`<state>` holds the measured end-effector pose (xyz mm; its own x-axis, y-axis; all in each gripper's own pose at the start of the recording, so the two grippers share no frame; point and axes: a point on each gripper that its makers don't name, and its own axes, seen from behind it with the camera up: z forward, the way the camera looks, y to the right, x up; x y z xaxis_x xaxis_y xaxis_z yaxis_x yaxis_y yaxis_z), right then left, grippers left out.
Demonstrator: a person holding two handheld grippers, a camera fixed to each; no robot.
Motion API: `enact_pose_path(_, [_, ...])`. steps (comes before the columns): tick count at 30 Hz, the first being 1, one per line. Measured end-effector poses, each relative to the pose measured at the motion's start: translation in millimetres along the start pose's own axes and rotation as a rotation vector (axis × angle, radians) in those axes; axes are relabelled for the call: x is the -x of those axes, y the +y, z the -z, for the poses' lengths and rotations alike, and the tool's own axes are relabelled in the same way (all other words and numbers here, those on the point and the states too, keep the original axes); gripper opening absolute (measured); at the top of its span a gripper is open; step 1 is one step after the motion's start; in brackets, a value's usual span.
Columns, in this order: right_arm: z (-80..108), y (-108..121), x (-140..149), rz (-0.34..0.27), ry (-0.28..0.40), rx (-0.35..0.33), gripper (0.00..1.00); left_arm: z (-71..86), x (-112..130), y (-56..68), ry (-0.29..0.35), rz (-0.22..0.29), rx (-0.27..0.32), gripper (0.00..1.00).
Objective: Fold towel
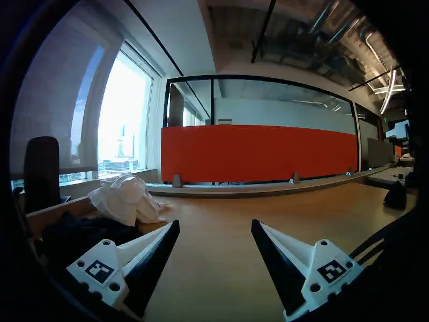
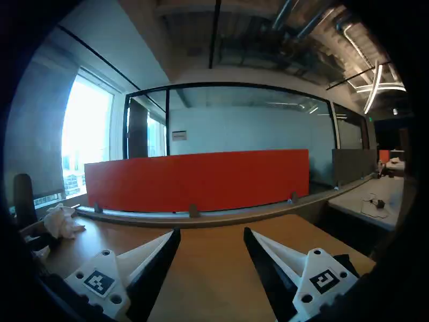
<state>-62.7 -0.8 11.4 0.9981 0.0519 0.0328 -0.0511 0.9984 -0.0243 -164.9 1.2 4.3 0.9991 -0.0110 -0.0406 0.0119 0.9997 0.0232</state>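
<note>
A crumpled white towel [image 1: 126, 198] lies in a heap on the wooden table [image 1: 225, 257] at the left, just beyond my left gripper's left finger. My left gripper [image 1: 214, 226] is open, low over the table, with nothing between its fingers. In the right gripper view the same towel [image 2: 60, 221] shows small at the far left of the table [image 2: 214, 268]. My right gripper [image 2: 211, 232] is open too, with nothing in it, well to the right of the towel.
A dark cloth heap [image 1: 80, 236] lies in front of the towel. A red divider panel [image 1: 257, 153] runs along the table's far edge. A black chair back [image 1: 40, 172] stands at the left by the window. A small dark object [image 1: 396, 196] sits at the right.
</note>
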Motion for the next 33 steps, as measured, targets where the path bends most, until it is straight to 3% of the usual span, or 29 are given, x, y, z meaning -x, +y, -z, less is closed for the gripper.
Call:
enact_pose_path(14, [3.4,14.2,33.9,-0.036,0.047,-0.024,0.92,0.2,-0.1,1.2,0.0,-0.001,0.0,1.0])
enact_pose_path(23, [6.6,27.8,76.8,-0.057,0.027,-0.029,0.92,0.3,-0.5,1.2,0.0,-0.001,0.0,1.0])
enact_pose_path(33, [5.0,38.7,103.5,-0.055,0.033,-0.024,0.92,-0.2,-0.6,1.4,0.0,0.0,0.0,1.0])
